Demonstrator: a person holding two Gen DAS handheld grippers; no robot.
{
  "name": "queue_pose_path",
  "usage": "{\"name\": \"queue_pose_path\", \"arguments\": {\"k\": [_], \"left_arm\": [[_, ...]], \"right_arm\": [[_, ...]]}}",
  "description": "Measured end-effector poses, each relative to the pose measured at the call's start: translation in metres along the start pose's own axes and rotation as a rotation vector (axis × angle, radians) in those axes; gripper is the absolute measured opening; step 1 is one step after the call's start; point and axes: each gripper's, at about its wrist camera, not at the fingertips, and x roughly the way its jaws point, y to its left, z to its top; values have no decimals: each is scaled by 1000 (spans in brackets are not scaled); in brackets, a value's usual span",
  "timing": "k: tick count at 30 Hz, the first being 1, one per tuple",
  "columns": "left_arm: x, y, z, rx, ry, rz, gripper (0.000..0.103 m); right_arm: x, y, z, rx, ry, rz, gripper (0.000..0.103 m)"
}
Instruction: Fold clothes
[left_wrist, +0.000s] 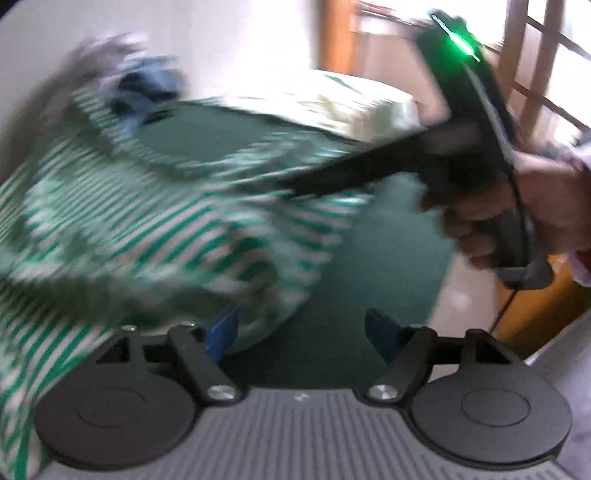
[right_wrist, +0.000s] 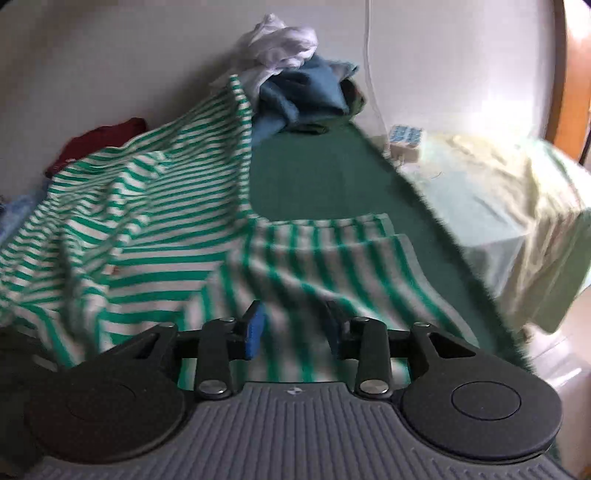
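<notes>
The green and white striped shirt (right_wrist: 147, 221) is spread in a rumpled heap over the green bench (right_wrist: 314, 177), most of it on the left, with one flap lying out toward the near side under the right hand-held gripper (right_wrist: 293, 328). That gripper's blue pads sit partly apart with striped cloth showing in the gap, but I can't tell if they're actually pinching it or just hovering above it. The left hand-held gripper (left_wrist: 301, 332) is wide open with nothing between its pads, just bench and the shirt's edge off to its left.

What could go wrong: the left view is badly smeared, so things look to be moving fast, and a quick tug on loose knit could drag the whole shirt off line or bunch it so the fold comes out crooked. The far end of the shirt lies right up against the pile of clothes (right_wrist: 295, 74) at the back, so pulling could snag or topple that pile. The bench edge is close on the right too, so cloth could slide off.

Writing or labels: none I can read anywhere, too blurry
</notes>
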Motion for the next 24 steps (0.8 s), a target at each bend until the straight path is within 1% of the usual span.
{"name": "queue_pose_path", "arguments": {"k": [2, 3, 5, 6, 7, 8, 10, 13, 14, 15, 16, 17, 18, 19, 21, 22, 24], "left_arm": [[-25, 24, -16, -120, -23, 105, 79], [-38, 37, -25, -181, -34, 160, 81], [-70, 63, -47, -287, -53, 303, 82], [-85, 75, -59, -333, -60, 370, 82], [-99, 89, -72, -394, -68, 413, 84], [-114, 104, -85, -454, -77, 457, 87], [-143, 133, -111, -574, -94, 543, 89], [-182, 175, -150, -757, -123, 683, 88], [-193, 188, -163, -814, -133, 735, 85], [-199, 199, -173, -837, -129, 785, 78], [-203, 205, -179, -834, -120, 810, 74], [-205, 213, -183, -823, -109, 820, 67], [-207, 221, -187, -810, -98, 828, 63], [-208, 228, -188, -787, -90, 821, 63], [-207, 240, -188, -725, -77, 797, 63], [-206, 246, -187, -689, -71, 782, 66], [-205, 255, -188, -615, -80, 732, 81]], "right_arm": [[2, -6, -1, -26, -13, -27, 37], [3, -5, 1, -15, -4, -22, 38], [4, -3, 7, 9, 14, -12, 42], [0, -2, 9, 52, 14, 31, 41], [-4, 3, 12, 86, 7, 96, 41], [-8, 16, 15, 59, 3, 155, 41], [-15, 42, 22, 0, -6, 272, 42], [-25, 103, 30, -215, -12, 445, 43], [-26, 121, 30, -254, -14, 489, 43], [-27, 139, 29, -292, -17, 533, 43], [-28, 157, 29, -330, -20, 577, 43], [-29, 174, 29, -368, -23, 620, 43], [-30, 192, 29, -406, -26, 664, 43], [-31, 210, 29, -444, -29, 708, 43], [-26, 246, 32, -515, -3, 784, 43], [-24, 266, 32, -553, 10, 814, 43], [-21, 304, 28, -633, 36, 865, 44]]}}
